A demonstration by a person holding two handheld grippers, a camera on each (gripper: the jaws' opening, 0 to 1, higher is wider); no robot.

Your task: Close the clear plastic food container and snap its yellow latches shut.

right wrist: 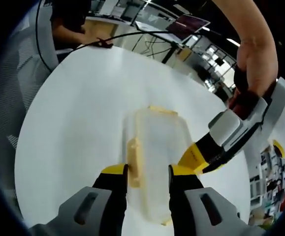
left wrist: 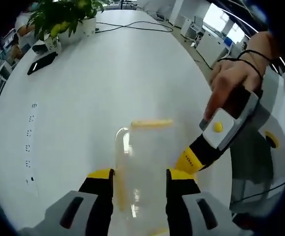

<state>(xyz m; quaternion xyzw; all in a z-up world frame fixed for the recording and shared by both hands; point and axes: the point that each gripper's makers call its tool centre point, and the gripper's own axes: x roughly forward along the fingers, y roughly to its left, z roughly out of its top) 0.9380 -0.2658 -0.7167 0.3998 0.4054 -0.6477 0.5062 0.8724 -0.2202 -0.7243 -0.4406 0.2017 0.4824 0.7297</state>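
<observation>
container [left wrist: 143, 162] between left tool [left wrist: 140, 183] jaws

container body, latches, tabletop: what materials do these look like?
Container: clear, slightly frosted plastic; the table shows through its walls. Latches: opaque yellow, matte, probably plastic too. Table: smooth white top with soft sheen, likely laminate, but the look leaves that open.
</observation>
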